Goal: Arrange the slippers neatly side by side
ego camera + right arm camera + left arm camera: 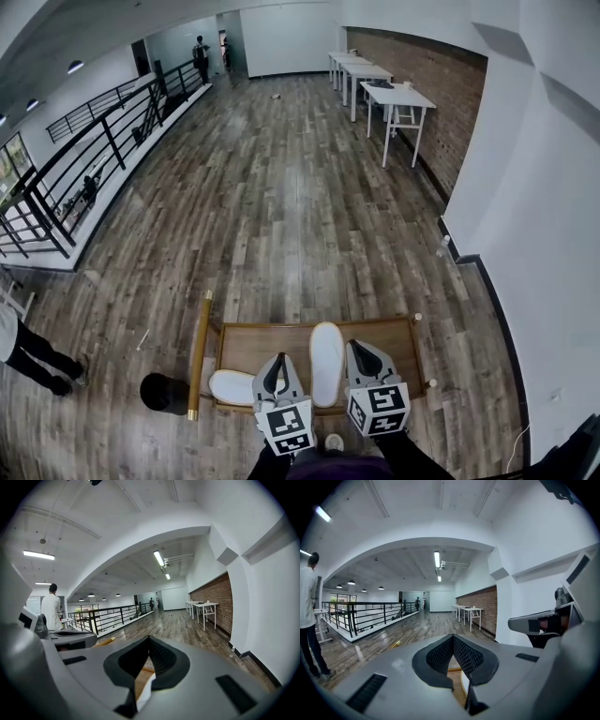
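Slipper (326, 364) lengthwise, second slipper (232, 386) crosswise, both in wooden tray (258, 345).

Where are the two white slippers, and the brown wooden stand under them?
White slipper lying lengthwise (326, 361), head view, its middle.
White slipper lying crosswise (231, 386), head view, its middle.
Brown wooden stand (264, 343), head view, bare board left of the lengthwise slipper.

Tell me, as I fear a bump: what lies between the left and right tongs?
A white slipper, set lengthwise on the wooden tray, lies between the left tongs and the right tongs. The head view shows it.
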### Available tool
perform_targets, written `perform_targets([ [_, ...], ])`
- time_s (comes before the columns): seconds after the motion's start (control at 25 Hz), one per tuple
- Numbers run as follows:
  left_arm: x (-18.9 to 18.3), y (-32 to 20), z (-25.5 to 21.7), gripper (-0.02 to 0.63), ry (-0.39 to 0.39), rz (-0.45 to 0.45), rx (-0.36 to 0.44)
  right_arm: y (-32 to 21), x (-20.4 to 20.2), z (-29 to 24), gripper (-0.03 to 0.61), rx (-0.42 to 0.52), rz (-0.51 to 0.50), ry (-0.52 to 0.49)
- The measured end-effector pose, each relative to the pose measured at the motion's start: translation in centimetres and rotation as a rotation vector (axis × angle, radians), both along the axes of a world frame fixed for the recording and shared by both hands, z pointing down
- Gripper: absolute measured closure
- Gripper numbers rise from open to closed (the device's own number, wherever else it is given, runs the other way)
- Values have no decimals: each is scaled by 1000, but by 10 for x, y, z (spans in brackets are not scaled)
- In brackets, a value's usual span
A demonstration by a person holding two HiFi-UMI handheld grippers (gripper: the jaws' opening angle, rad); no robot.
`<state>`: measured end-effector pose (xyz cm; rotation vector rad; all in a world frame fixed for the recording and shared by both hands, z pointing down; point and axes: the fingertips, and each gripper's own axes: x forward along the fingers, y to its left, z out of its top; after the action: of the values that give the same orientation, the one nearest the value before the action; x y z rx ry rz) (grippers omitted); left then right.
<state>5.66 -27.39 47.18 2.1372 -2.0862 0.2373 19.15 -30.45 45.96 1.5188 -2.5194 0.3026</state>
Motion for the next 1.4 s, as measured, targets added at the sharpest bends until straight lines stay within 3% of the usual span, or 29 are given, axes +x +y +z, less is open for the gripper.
perform_targets([
  [0.4,-5,-1,2,614,64,42,20,5,-9,-4,580,16,14,37],
  [0.8,-19,10,13,614,102,23,46,13,-18,5,580,-4,23,38],
  [1.12,-52,25,66,614,175,-124,-120,16,-28,14,580,-21,-1,56],
  [1.4,-89,45,106,614,161,-258,-241,14,-39,21,580,-41,-24,68],
])
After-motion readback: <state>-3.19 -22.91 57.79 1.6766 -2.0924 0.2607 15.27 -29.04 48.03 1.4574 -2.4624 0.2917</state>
